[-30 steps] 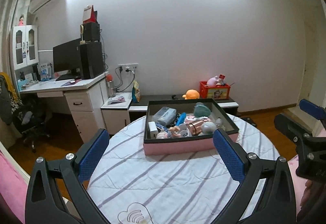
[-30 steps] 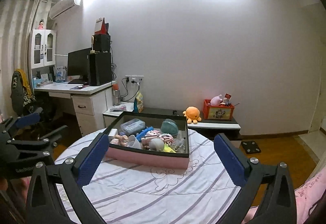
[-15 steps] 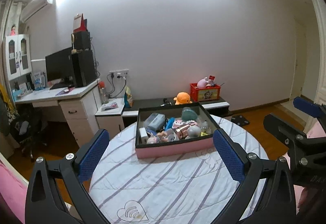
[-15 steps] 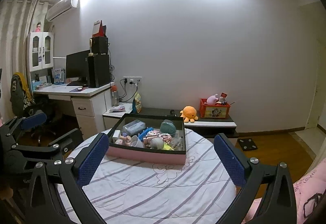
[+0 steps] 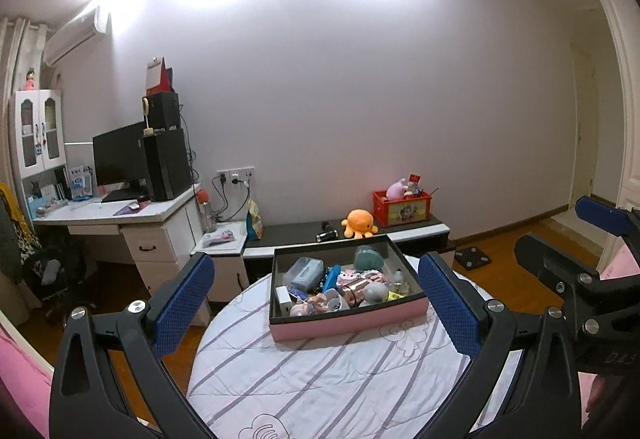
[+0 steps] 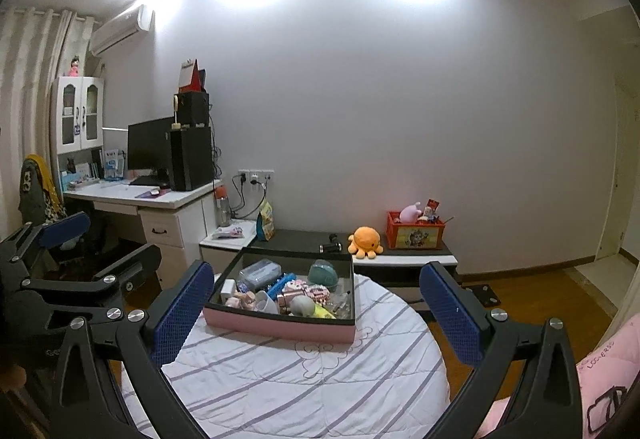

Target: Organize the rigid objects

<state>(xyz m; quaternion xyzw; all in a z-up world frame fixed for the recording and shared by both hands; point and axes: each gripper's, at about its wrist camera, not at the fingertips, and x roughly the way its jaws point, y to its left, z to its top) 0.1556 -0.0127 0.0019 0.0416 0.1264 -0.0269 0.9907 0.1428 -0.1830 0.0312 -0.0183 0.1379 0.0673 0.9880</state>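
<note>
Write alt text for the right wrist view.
The open right gripper frames a pink box of small toys on a round table with a striped cloth. The left gripper shows at the left edge; a desk stands behind.

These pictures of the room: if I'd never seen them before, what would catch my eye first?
Probably the pink box crammed with small toys, sitting on the round table's striped cloth. Framing it are the wide-open blue-padded fingers of the left gripper. Behind, an orange octopus plush sits on the low cabinet by the wall.
</note>
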